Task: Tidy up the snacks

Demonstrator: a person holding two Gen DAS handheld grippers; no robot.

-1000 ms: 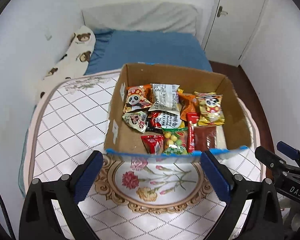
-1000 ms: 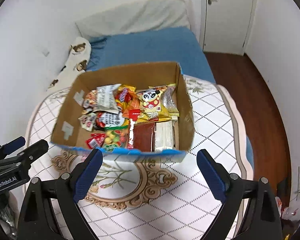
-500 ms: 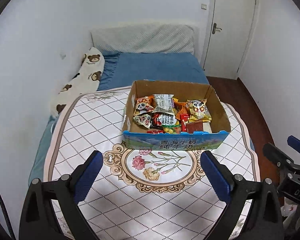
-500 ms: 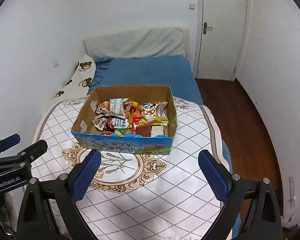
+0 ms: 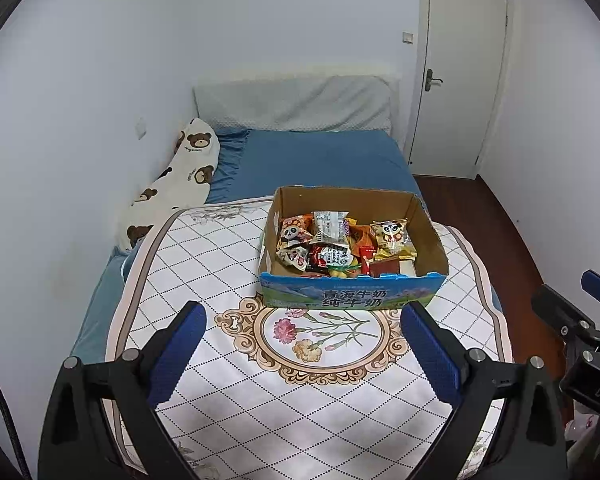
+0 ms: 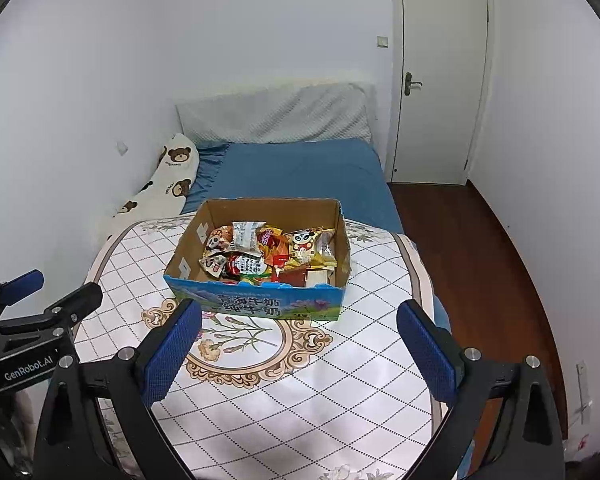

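Both the left claw (image 5: 302,344) and right claw (image 6: 298,340) hang with fingers wide apart and empty above the table (image 5: 300,400), while the snacks (image 5: 340,244) lie piled in the box (image 5: 350,296) at 12 o'clock.

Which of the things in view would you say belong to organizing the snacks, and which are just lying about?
Belong to the job:
- box
- snacks inside it
- left gripper, open and empty
- right gripper, open and empty

Just lying about:
- tablecloth
- bear pillow
- bed
- door
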